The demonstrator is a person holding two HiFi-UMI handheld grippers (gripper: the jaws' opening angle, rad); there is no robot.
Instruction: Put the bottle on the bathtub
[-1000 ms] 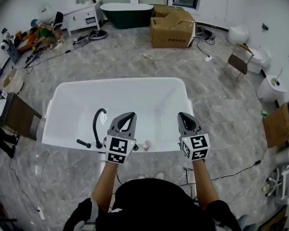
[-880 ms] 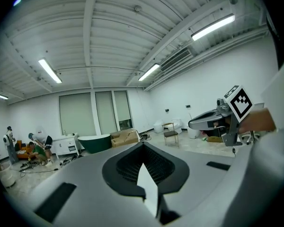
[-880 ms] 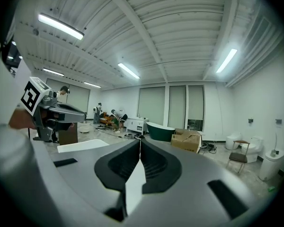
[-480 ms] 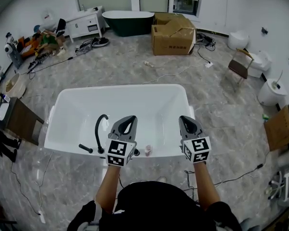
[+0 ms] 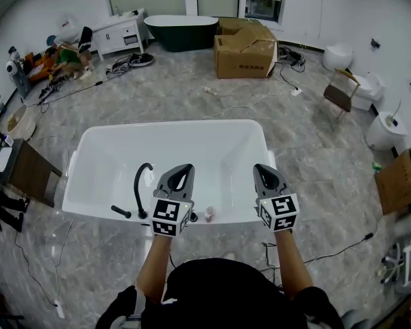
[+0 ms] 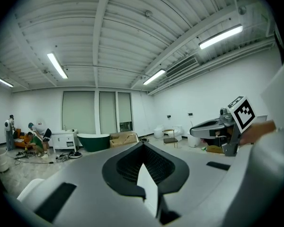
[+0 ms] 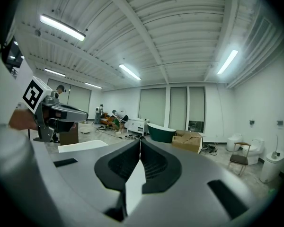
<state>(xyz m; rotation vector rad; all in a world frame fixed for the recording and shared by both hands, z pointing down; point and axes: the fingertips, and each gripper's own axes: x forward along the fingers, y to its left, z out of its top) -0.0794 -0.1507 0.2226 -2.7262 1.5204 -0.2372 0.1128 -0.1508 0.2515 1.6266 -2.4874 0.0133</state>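
Note:
A white bathtub stands on the marble floor right in front of me in the head view. On its near rim a small pink bottle stands upright, with a black faucet to its left. My left gripper hovers just left of the bottle, shut and empty. Level with it, my right gripper is to the bottle's right, also shut with nothing in it. Both gripper views look across the room: the left gripper and the right gripper each show pressed-together jaws.
A cardboard box, a dark green tub and a white cabinet stand at the back. Toilets and a chair line the right side. Clutter and a brown board sit at left. Cables cross the floor.
Over the last second the head view shifted a little, so the bathtub sits lower in the frame. Both grippers stay shut and hold their places beside the bottle.

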